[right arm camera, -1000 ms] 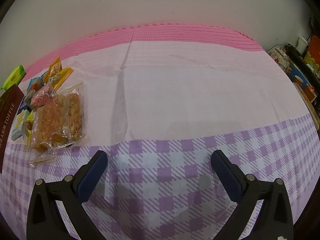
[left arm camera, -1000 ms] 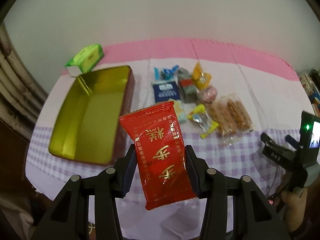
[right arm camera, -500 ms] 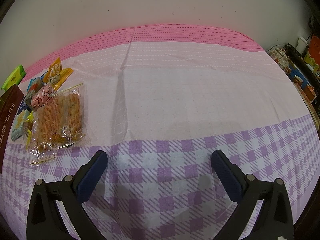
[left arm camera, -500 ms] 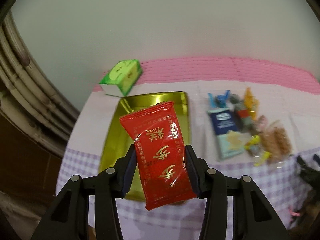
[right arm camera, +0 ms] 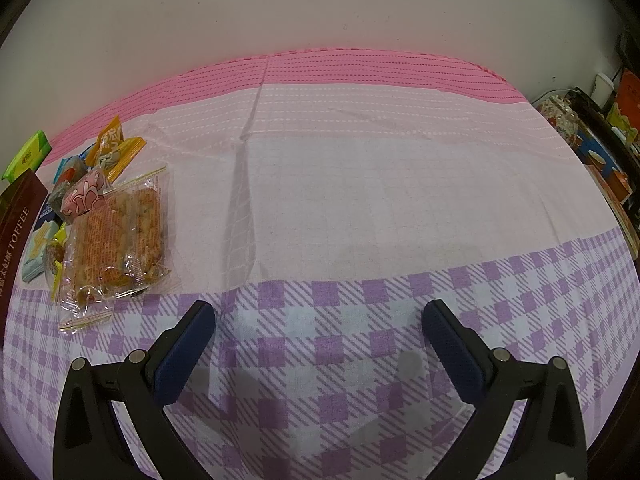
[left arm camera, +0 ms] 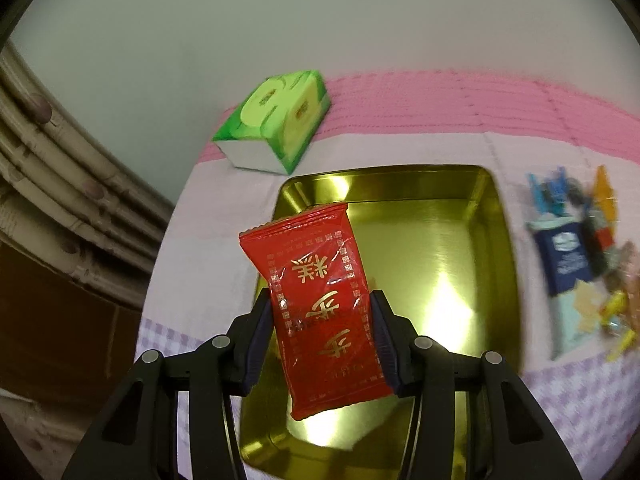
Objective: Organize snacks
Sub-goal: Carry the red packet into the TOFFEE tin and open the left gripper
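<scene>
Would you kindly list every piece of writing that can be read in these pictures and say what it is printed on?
"TOFFEE": white letters on the brown box side at the left edge of the right wrist view.
"糕": gold character on the red packet, seen upside down; its other gold characters are not clear enough to read.
Print on the green box, the blue packet and the other snacks: too small or blurred.

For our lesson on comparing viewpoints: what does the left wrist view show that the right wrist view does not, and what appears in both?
Only the left wrist view shows the left gripper clamped on the red snack packet and the gold inside of the tin.

Only the right wrist view shows the right gripper, open and holding nothing, over the checked tablecloth.

Both show the green box and the snack pile.
</scene>
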### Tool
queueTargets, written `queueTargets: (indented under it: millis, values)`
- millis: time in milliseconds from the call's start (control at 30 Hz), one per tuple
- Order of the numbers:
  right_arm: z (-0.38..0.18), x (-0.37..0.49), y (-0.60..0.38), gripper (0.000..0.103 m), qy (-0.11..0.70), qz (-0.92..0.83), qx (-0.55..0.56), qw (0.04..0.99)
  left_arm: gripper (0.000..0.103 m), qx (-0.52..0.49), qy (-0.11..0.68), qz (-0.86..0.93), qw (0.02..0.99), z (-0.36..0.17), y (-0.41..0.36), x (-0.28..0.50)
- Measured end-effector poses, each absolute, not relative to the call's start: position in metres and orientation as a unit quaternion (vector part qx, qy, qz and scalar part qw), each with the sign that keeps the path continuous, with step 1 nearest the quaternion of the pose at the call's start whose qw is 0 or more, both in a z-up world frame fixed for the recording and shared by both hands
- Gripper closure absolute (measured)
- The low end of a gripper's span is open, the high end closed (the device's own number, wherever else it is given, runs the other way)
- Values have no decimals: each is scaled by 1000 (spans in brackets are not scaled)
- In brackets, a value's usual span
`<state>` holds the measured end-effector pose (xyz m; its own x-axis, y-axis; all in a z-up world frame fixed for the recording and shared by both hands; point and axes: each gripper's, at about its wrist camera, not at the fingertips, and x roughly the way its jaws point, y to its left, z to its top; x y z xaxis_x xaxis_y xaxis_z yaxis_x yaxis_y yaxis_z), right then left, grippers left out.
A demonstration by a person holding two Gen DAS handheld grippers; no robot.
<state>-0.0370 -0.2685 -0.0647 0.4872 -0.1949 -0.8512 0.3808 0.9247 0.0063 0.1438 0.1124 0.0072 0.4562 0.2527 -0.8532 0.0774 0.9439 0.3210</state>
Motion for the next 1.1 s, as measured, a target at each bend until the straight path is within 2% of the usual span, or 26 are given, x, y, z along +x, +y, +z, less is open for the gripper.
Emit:
queueTargets:
  millis: [267,533,700,833,867,967,1100]
  values:
    - [-65,-37,-268,0,478,-168,97,857,55,159,543,75,821,-24,126,167]
    - [-66,-37,-269,0,478,-167,97,857,53,190,535,73,820,-30,116,172]
    - [-66,-37,-268,0,477,-167,97,857,52,188,509,89,835,-14,115,165]
    - [-65,-37,-268,0,476,-158,100,859,51,130,483,85,862,21,122,140]
    - [-64,-38,-268,1,472,-147,103,863,49,117,477,82,867,30,122,128]
    - [-54,-34,-261,17,467,-97,113,871,39,95,471,65,875,48,119,91]
    - [-35,-16,-248,24,459,-27,115,881,37,87,467,31,879,58,109,41]
